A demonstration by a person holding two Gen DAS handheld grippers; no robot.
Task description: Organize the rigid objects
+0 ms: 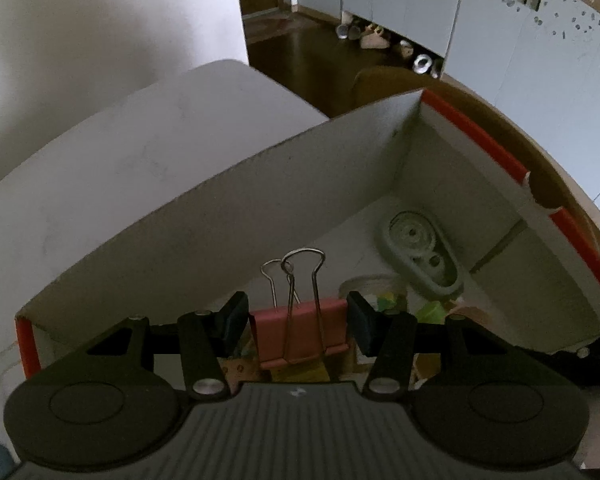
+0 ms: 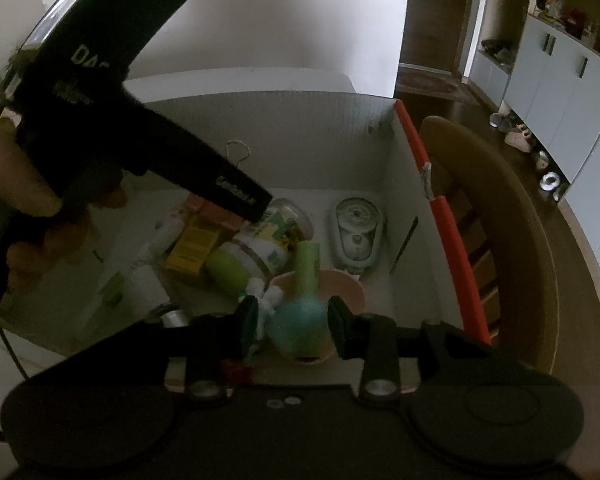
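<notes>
Pink binder clip (image 1: 298, 332) held over the box (image 1: 204, 216), clamped between the left gripper's (image 1: 298, 326) fingers.

The clip's wire handles point away from the gripper, toward the box's far wall. The left gripper reaches down from the box's left edge, a hand (image 2: 28, 184) wrapped around its grip. The right gripper (image 2: 294, 326) hovers at the near edge, jaws wide apart and holding nothing, over a green vase (image 2: 300, 312) lying among bottles; a grey tape dispenser (image 1: 422, 254) sits near the far right corner.
</notes>
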